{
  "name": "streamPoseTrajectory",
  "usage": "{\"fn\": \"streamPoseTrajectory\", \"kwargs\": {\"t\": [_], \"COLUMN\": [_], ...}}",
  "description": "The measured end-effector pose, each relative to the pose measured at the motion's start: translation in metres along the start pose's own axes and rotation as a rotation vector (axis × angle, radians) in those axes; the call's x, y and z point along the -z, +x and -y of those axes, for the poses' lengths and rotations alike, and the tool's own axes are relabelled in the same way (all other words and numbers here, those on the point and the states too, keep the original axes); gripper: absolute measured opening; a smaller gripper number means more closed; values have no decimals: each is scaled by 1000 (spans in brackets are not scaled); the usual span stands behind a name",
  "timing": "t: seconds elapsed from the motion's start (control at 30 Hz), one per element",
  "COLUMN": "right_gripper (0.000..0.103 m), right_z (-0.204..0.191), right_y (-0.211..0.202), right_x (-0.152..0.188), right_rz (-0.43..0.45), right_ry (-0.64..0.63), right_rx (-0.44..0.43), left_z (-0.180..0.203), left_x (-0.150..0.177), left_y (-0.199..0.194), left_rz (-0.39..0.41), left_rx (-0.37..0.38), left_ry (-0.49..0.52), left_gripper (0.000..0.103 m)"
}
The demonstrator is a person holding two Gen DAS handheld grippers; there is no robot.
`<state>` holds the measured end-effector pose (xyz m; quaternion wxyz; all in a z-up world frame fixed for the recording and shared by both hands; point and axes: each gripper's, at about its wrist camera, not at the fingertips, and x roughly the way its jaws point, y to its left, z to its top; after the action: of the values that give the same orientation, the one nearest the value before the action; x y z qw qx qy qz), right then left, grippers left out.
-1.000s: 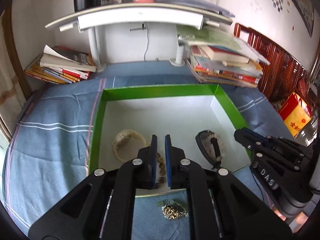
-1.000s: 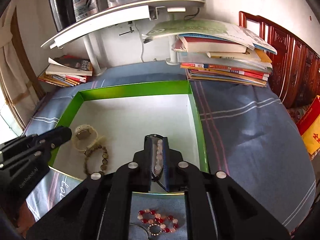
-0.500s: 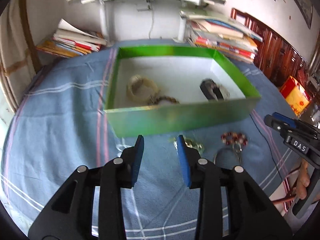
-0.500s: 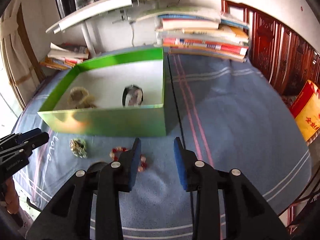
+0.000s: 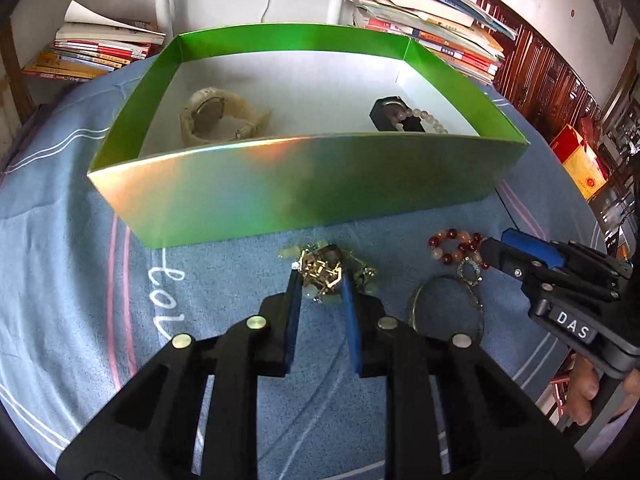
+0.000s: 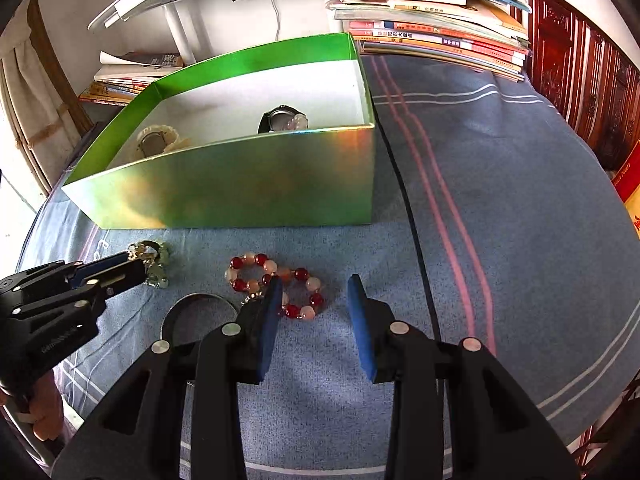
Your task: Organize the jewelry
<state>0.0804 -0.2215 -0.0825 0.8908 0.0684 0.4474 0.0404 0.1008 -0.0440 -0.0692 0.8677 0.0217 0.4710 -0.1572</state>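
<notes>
My left gripper (image 5: 320,280) brackets a tangled gold chain (image 5: 320,274), jaws part-open, not clamping. My right gripper (image 6: 312,292), jaws wide, straddles round glossy beads (image 6: 276,284); shiny green box (image 6: 240,196) ahead.

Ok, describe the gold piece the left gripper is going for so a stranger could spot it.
Start at the green box on the blue cloth. In front of its near wall lies a tangled gold bracelet, between the open left gripper fingers. Unlike the red bead bracelet and plain metal bangle to its right, it is angular gold links with pale green stones.
</notes>
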Motion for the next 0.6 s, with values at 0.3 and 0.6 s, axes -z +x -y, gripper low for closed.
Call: {"fn": "streamPoseTrajectory", "kwargs": {"t": [0.3, 0.6], "right_gripper": [34, 36], "right_z": [-2, 15], "right_y": [-5, -7], "right_x": [3, 7], "right_rz": [4, -3], "right_ry": [-6, 30], "right_rx": [-2, 47], "left_z": [-22, -52], "left_x": [20, 35], "left_y": [-44, -25], "left_rz": [85, 14], "left_rx": [-41, -66], "left_ry": [-5, -78], "left_gripper": [21, 26]}}
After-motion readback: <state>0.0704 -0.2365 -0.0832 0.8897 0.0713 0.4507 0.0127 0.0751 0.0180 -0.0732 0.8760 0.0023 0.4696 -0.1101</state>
